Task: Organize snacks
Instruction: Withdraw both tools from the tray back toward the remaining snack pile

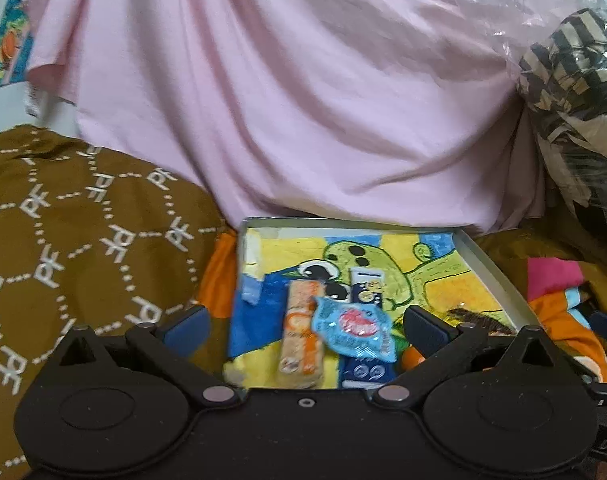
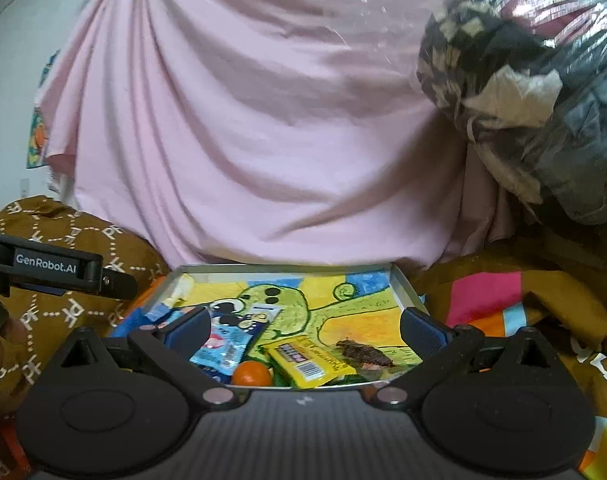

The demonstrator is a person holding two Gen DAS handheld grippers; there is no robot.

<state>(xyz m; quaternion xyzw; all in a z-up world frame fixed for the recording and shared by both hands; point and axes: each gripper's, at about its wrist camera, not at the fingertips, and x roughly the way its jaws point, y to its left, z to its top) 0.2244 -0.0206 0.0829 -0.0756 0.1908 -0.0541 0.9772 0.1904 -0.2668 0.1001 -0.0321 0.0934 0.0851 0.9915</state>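
Note:
A shallow metal tray lined with a cartoon drawing lies on the bed. In the left wrist view it holds an orange-and-beige biscuit pack, a light blue packet and a dark blue pack. My left gripper stands open in front of them, with nothing between its fingers. The right wrist view shows the same tray with a yellow packet, an orange round sweet, a brown piece and the light blue packet. My right gripper is open and holds nothing.
A pink cloth hangs behind the tray. Brown patterned fabric lies to the left, colourful fabric to the right. A clear plastic bag of checked cloth sits at the upper right. The left gripper's body shows at the left.

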